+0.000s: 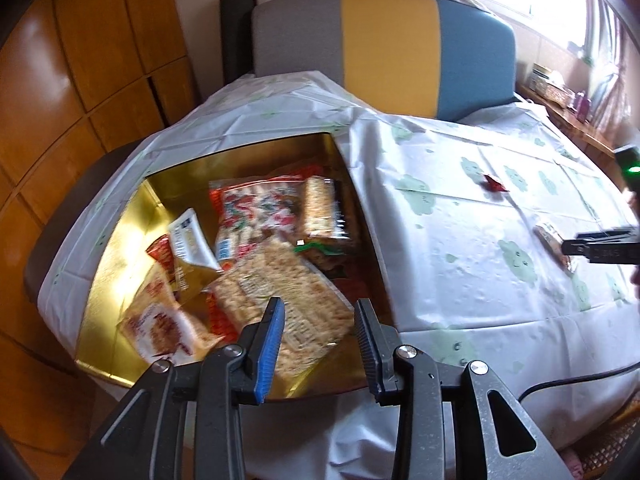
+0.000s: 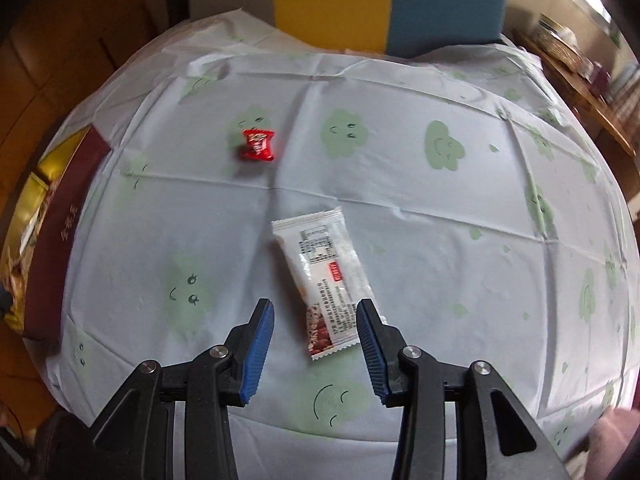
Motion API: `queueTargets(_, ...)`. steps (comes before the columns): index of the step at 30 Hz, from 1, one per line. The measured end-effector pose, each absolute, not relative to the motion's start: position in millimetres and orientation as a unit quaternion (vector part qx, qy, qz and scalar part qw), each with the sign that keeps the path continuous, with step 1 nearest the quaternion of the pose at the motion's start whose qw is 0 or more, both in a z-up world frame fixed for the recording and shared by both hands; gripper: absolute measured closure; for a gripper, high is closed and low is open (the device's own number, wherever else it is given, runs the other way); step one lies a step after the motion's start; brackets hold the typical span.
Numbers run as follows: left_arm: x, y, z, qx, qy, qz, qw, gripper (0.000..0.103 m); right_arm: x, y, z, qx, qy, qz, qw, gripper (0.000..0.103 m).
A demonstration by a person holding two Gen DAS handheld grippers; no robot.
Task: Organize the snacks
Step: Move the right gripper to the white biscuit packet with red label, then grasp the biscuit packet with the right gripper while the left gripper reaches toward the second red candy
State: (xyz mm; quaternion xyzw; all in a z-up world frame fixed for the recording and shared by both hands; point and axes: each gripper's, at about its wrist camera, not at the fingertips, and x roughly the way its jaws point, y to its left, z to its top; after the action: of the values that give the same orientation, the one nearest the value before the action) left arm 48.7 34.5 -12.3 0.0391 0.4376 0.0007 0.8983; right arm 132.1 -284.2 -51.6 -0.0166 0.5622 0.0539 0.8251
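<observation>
Right wrist view: my right gripper (image 2: pixel 316 334) is unclenched, straddling the near end of the white rectangular snack bar wrapper (image 2: pixel 322 280) lying on the cloud-print tablecloth (image 2: pixel 440 240). I should lower squarely (wrapper looks slippery), then clench mid-bar.

Two grippers: left gripper (image 1: pixel 319 312), right gripper (image 2: pixel 315 316); black linkage arms, ribbed blue finger pads (image 2: pixel 256 354), silver pivot screws.

Open right tool (image 2: pixel 315 328) over white snack bar (image 2: pixel 324 280), red candy (image 2: pixel 258 145) beyond.
</observation>
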Motion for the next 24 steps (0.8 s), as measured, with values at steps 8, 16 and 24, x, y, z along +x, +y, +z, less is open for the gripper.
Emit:
queueTargets(8,54.3,3.7,-16.1,0.066,0.448,-0.024,0.891,0.061,155.3,-291.3,-76.6,-0.04,0.571,0.056,0.818,0.059)
queueTargets(16,69.4,-34.2,-12.4,0.08,0.45,-0.044,0.888,0.061,160.1,-290.5,-78.5,-0.05,0.577,0.049,0.814,0.059)
queueTargets(24,83.9,-48.1,-23.4,0.073,0.483,-0.057,0.871,0.061,169.3,-295.0,-79.4,-0.03,0.589,0.059,0.806,0.057)
